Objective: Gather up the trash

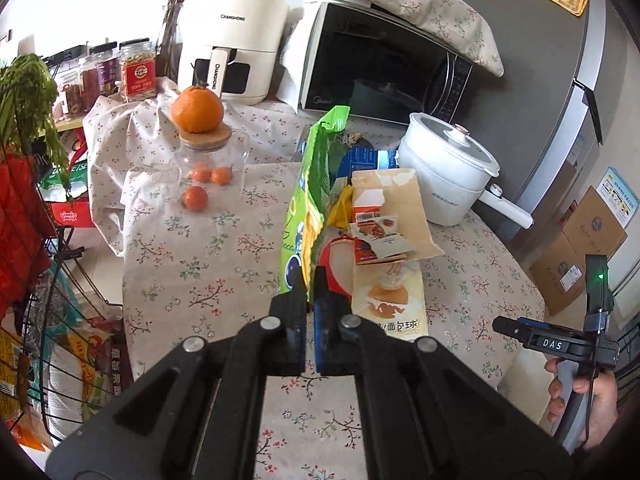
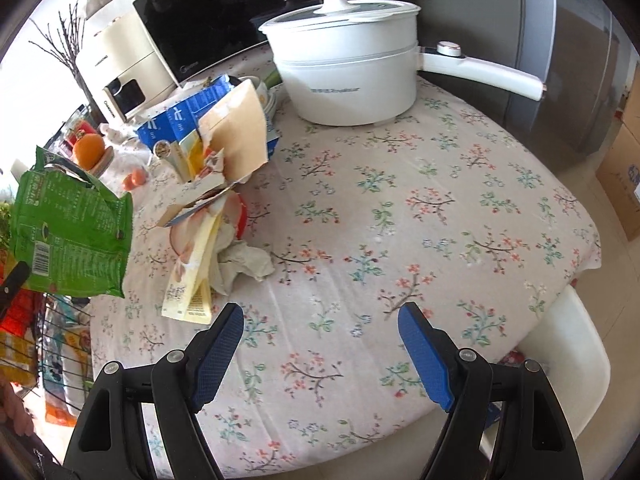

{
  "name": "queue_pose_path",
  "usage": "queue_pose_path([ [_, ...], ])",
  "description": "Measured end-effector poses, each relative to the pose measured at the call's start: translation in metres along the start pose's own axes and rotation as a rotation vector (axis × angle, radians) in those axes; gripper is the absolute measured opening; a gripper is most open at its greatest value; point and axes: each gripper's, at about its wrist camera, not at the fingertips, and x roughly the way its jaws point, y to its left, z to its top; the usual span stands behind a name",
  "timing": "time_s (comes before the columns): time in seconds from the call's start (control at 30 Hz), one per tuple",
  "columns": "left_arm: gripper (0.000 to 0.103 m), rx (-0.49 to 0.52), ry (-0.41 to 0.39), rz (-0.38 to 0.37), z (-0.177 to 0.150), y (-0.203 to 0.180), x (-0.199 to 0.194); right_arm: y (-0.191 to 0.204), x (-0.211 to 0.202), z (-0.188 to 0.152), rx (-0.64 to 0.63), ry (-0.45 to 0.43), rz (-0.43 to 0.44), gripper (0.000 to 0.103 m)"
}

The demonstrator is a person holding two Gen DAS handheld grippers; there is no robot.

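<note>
My left gripper (image 1: 307,280) is shut on the lower edge of a green snack bag (image 1: 310,184), which stands up between its fingers. In the right wrist view the same green bag (image 2: 72,232) hangs in the air at the left, off the table edge. A trash pile lies on the floral tablecloth (image 2: 400,240): a torn tan carton (image 2: 236,136), a yellow bread package (image 2: 192,280), a crumpled tissue (image 2: 244,260) and a blue carton (image 2: 180,120). My right gripper (image 2: 320,316) is open above bare cloth, to the right of the tissue, with nothing between its fingers.
A white electric pot (image 2: 348,76) with a long handle stands at the back, a microwave (image 1: 384,64) and an air fryer (image 1: 232,48) behind it. A glass jar (image 1: 208,168) bears an orange (image 1: 198,110). A wire basket (image 1: 60,320) of packets is left, a white chair (image 2: 560,360) right.
</note>
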Motion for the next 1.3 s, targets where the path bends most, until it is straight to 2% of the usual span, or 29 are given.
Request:
queue_pose_path([
  [0.2, 0.003, -0.017, 0.039, 0.032, -0.005, 0.01, 0.008, 0.039, 0.028, 0.007, -0.017, 0.039, 0.055, 0.081],
  [0.4, 0.003, -0.024, 0.057, 0.028, -0.007, 0.011, 0.012, 0.07, 0.055, 0.009, -0.026, 0.072, 0.1, 0.081],
  [0.6, 0.003, -0.011, 0.07, 0.05, -0.011, 0.011, 0.015, 0.083, 0.079, 0.011, 0.013, 0.097, 0.207, 0.07],
  [0.77, 0.003, -0.011, 0.083, 0.05, -0.012, 0.011, 0.019, 0.087, 0.093, 0.011, 0.039, 0.11, 0.23, 0.065],
  [0.87, 0.003, -0.006, 0.088, 0.051, -0.013, 0.01, 0.021, 0.089, 0.097, 0.01, 0.044, 0.118, 0.244, 0.053],
  [0.93, 0.003, -0.002, 0.09, 0.05, -0.014, 0.009, 0.022, 0.09, 0.098, 0.01, 0.038, 0.126, 0.253, 0.038],
  [1.03, 0.003, 0.006, 0.088, 0.044, -0.014, 0.007, 0.021, 0.092, 0.097, 0.007, 0.02, 0.143, 0.277, 0.022],
  [1.13, 0.003, 0.002, 0.092, 0.034, -0.014, 0.006, 0.022, 0.09, 0.088, 0.005, 0.021, 0.142, 0.325, 0.011],
  [1.3, 0.003, -0.004, 0.096, 0.016, -0.015, 0.005, 0.02, 0.09, 0.067, 0.002, -0.012, 0.122, 0.348, 0.005],
])
